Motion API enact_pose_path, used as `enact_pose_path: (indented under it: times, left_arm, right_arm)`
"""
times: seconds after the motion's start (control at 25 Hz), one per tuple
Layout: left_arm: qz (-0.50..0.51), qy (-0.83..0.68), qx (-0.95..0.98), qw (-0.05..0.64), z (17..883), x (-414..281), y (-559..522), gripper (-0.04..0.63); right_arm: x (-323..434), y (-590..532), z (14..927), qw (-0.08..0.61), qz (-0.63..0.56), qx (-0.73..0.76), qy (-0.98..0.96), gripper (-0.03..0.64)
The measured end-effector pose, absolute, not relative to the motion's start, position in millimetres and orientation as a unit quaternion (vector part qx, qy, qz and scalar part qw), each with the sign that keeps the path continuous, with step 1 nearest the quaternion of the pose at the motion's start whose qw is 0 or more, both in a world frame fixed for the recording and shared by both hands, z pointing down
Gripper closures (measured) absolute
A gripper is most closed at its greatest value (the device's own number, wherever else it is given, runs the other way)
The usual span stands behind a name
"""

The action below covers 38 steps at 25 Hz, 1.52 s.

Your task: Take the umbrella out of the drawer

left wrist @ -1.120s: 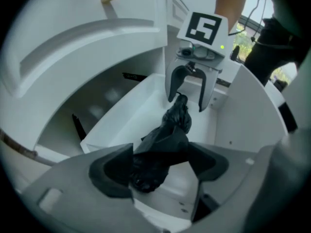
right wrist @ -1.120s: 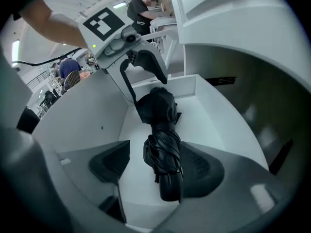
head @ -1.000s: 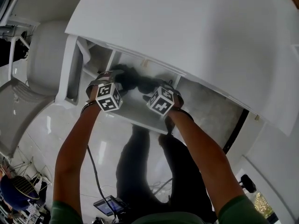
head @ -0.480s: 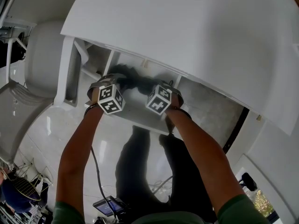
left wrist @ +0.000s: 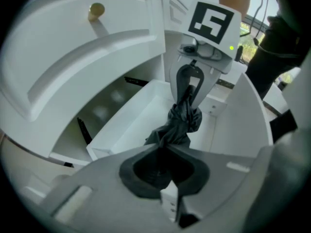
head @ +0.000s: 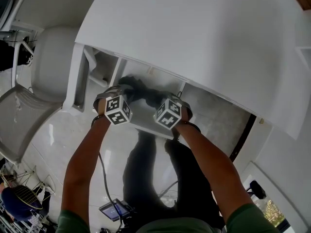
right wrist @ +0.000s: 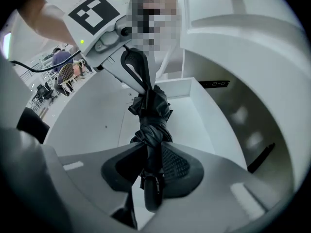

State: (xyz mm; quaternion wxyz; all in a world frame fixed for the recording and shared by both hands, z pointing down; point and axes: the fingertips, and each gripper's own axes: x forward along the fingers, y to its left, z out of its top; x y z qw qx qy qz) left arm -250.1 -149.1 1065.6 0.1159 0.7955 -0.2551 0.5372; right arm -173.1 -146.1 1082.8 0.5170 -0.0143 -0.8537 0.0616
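A folded black umbrella (head: 141,88) hangs just above the open white drawer (head: 146,124) under the table top, held at both ends. My left gripper (left wrist: 163,149) is shut on the bunched fabric at one end of the umbrella (left wrist: 183,116). My right gripper (right wrist: 150,157) grips the other end of the umbrella (right wrist: 153,113) near its handle; its jaws have just been closing with the umbrella between them, and the pads press on it. In the head view, the left gripper (head: 125,87) and right gripper (head: 159,100) sit side by side over the drawer.
The white table top (head: 204,33) overhangs the drawer from behind. A white chair (head: 46,67) stands at the left. A cable and a small device (head: 114,210) lie on the glossy floor by the person's legs. A round knob (left wrist: 96,8) sits on a white front.
Both grippers have closed on the umbrella and lifted it a little out of the drawer, toward the camera.
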Motion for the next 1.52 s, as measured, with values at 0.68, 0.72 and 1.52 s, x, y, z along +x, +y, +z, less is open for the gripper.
enact_pose_path:
  times: [0.68, 0.72, 1.52]
  left_arm:
    - [0.518, -0.333, 0.782, 0.096, 898, -235, -150, 0.589]
    - [0.517, -0.336, 0.781, 0.092, 885, -233, -151, 0.589]
    - [0.507, -0.384, 0.772, 0.004, 645, -175, -183, 0.589]
  right_arm:
    - [-159, -151, 918, 0.484, 0.003, 0.001, -0.875, 0.528]
    - [-157, -152, 906, 0.481, 0.0, 0.004, -0.877, 0.528]
    - [-100, -181, 673, 0.419, -0.051, 0.06, -0.904, 0.528]
